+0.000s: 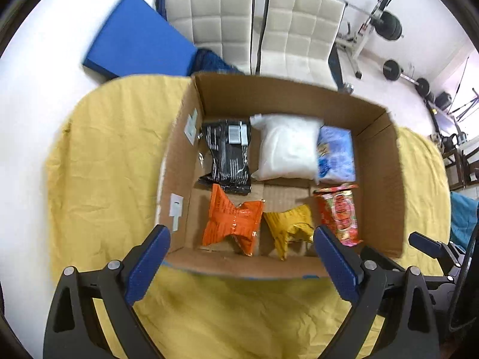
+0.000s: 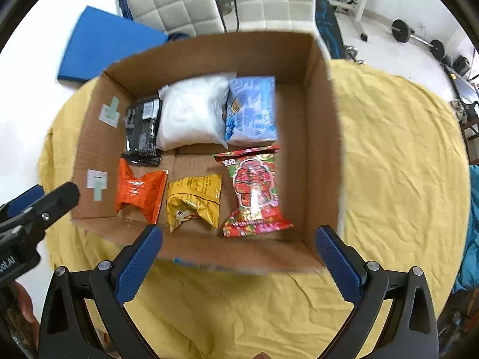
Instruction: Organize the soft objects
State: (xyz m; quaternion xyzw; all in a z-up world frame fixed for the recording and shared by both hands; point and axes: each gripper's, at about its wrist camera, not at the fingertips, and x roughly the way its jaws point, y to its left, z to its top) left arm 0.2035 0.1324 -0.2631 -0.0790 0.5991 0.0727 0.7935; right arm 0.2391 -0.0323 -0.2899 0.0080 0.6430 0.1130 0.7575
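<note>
Here, a cardboard box (image 1: 377,179) sits on a yellow cloth (image 1: 113,149), and six soft packs lie in it in two rows. At the box's far wall: a black pack (image 1: 227,155), a white bag (image 1: 287,146), a blue pack (image 1: 336,155). Nearer its front wall: an orange pack (image 1: 233,218), a yellow pack (image 1: 289,227), a red pack (image 1: 339,212). Both tools hover before the box — the left gripper (image 1: 241,252) and the right gripper (image 2: 238,249) spread wide, holding nothing.
</note>
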